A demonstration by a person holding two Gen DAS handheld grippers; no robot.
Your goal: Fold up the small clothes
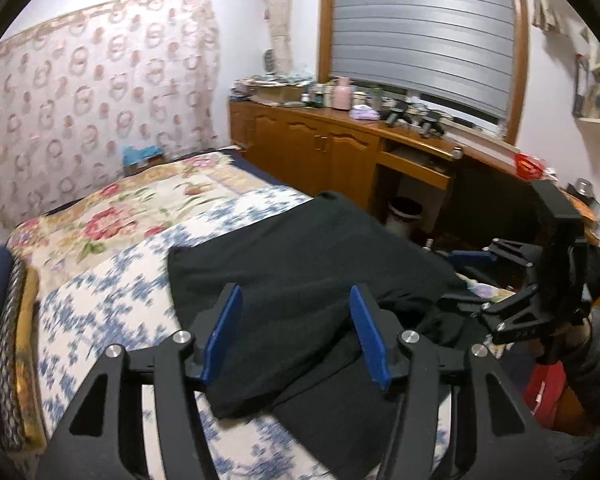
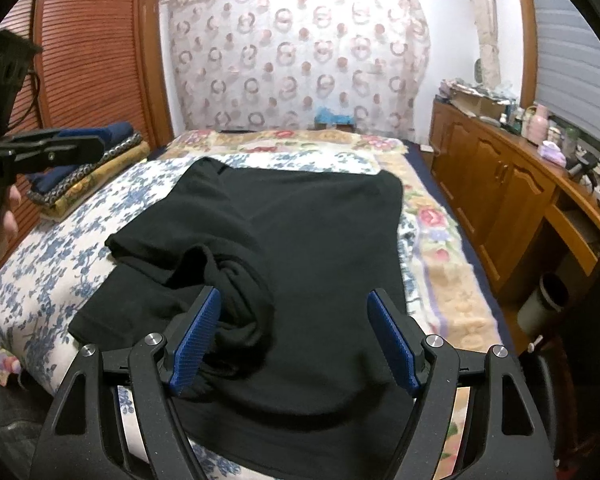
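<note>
A black garment [image 2: 308, 248] lies spread on the bed, with a sleeve bunched and twisted on its near left side [image 2: 236, 292]. It also shows in the left wrist view [image 1: 300, 280]. My right gripper [image 2: 294, 300] is open and empty, hovering over the garment's near part. My left gripper [image 1: 296, 296] is open and empty above the garment's left part. The right gripper appears at the right in the left wrist view [image 1: 540, 276]. The left gripper appears at the far left in the right wrist view [image 2: 40, 152].
The bed [image 2: 60, 248] has a blue-flowered cover and a rose blanket [image 2: 436, 220]. Folded textiles [image 2: 88, 160] are stacked at its left. A wooden cabinet [image 2: 500, 184] with clutter runs along the right. A waste bin [image 2: 544, 300] stands on the floor.
</note>
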